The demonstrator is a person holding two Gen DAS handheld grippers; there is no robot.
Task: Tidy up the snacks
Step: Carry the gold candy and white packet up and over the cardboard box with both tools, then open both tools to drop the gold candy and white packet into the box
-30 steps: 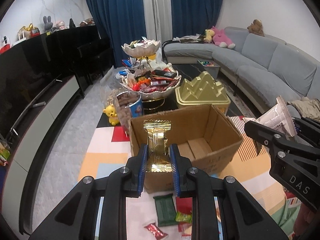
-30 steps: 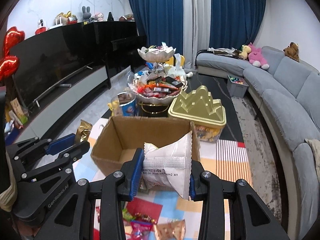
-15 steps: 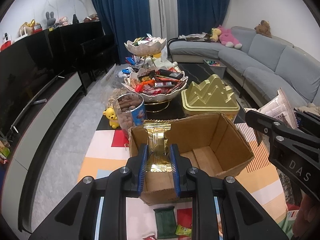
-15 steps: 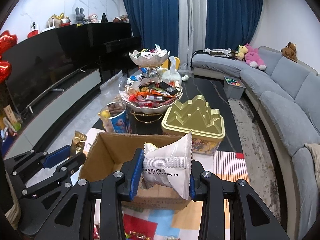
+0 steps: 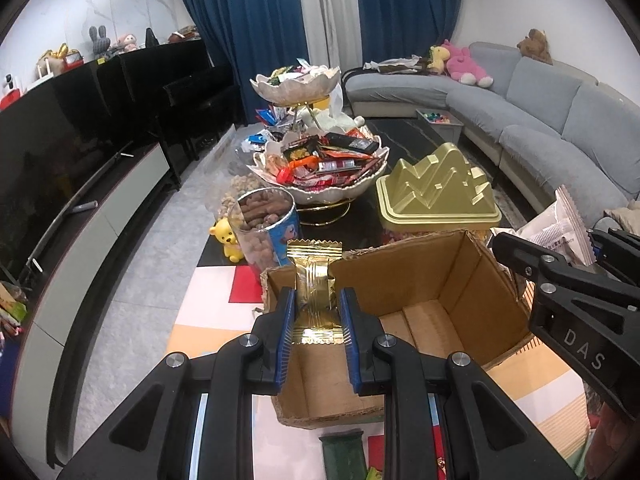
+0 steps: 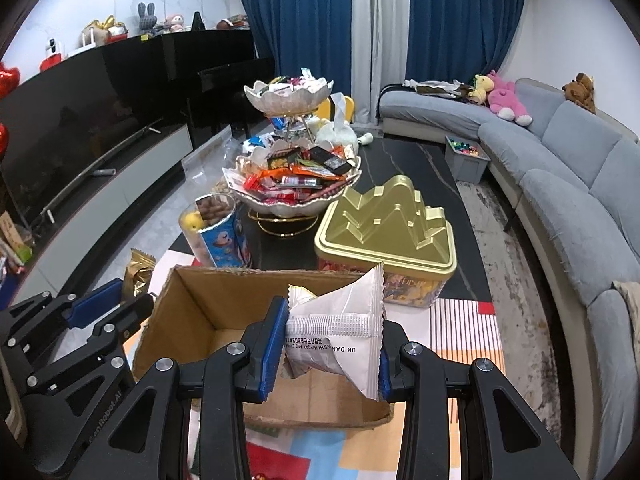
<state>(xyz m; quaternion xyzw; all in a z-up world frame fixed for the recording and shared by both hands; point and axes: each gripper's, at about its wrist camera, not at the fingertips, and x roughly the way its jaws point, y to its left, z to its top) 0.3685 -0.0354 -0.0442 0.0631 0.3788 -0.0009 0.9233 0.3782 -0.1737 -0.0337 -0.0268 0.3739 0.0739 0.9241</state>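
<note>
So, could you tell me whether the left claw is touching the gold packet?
Touching: the left wrist view shows the left claw pressing both sides of the gold packet.

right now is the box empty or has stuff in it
Empty as far as shows: the box is open, and only bare cardboard floor is visible. The near corners are hidden behind the left gripper and right gripper.

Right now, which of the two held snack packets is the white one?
The white snack packet with black print, clamped in the right tool over the cardboard box. The left tool holds a gold foil packet.
</note>
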